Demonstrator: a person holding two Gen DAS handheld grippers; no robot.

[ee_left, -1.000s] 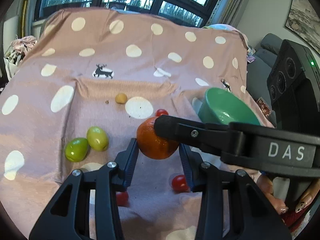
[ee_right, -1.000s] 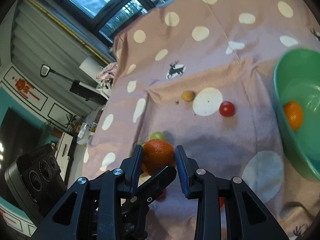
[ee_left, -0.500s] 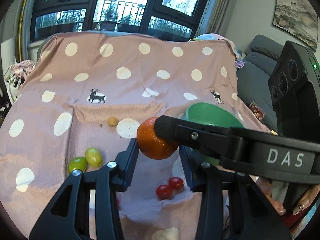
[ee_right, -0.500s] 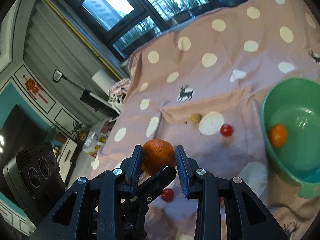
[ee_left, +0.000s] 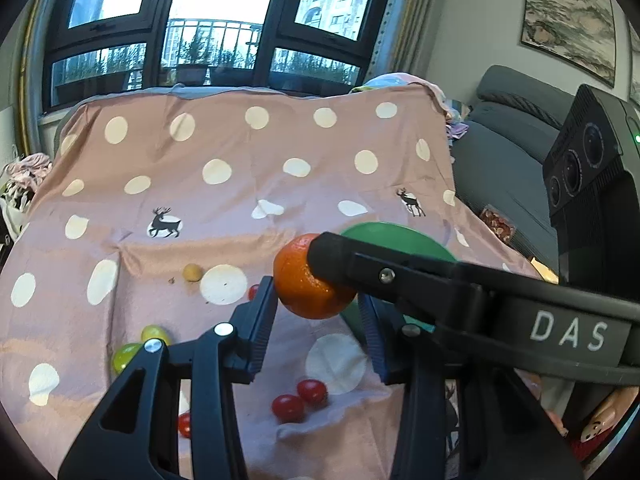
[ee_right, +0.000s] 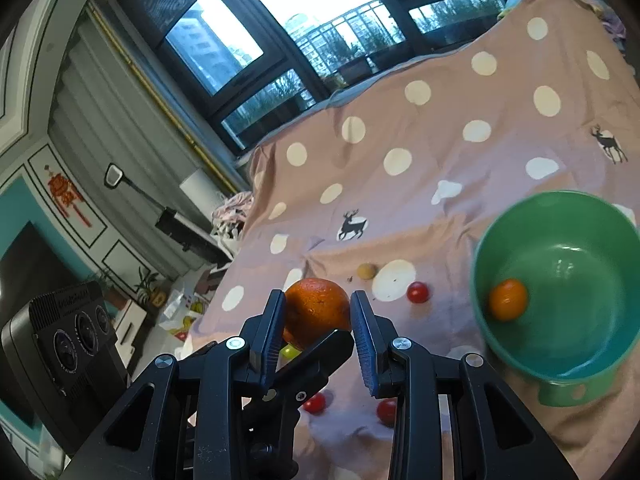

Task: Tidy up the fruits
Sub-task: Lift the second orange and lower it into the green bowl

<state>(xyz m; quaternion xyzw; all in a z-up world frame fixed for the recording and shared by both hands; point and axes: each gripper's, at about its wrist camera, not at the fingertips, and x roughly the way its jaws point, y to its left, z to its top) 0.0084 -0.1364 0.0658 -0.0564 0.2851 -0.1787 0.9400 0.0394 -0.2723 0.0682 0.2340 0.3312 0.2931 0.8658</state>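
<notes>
Both grippers hold one orange [ee_left: 308,292] together, lifted above the pink polka-dot cloth [ee_left: 240,184]. My left gripper [ee_left: 316,296] is shut on it from its sides, and my right gripper [ee_right: 318,312] is shut on the same orange [ee_right: 316,308]; a right finger [ee_left: 400,280] crosses the left wrist view. The green bowl [ee_right: 560,280] lies to the right and holds a small orange [ee_right: 508,300]; in the left wrist view its rim [ee_left: 384,232] shows behind the held orange. On the cloth lie cherry tomatoes [ee_left: 300,398], two green fruits [ee_left: 138,344] and a small tan fruit [ee_left: 192,272].
One more cherry tomato [ee_right: 418,292] lies left of the bowl. A grey sofa [ee_left: 508,152] stands right of the cloth. A black camera box [ee_right: 68,344] sits on the other gripper. Windows [ee_left: 216,20] are behind the table.
Both grippers have risen with the orange. The cloth and fruits look farther below, and the bowl has shifted toward the middle of the right wrist view.
</notes>
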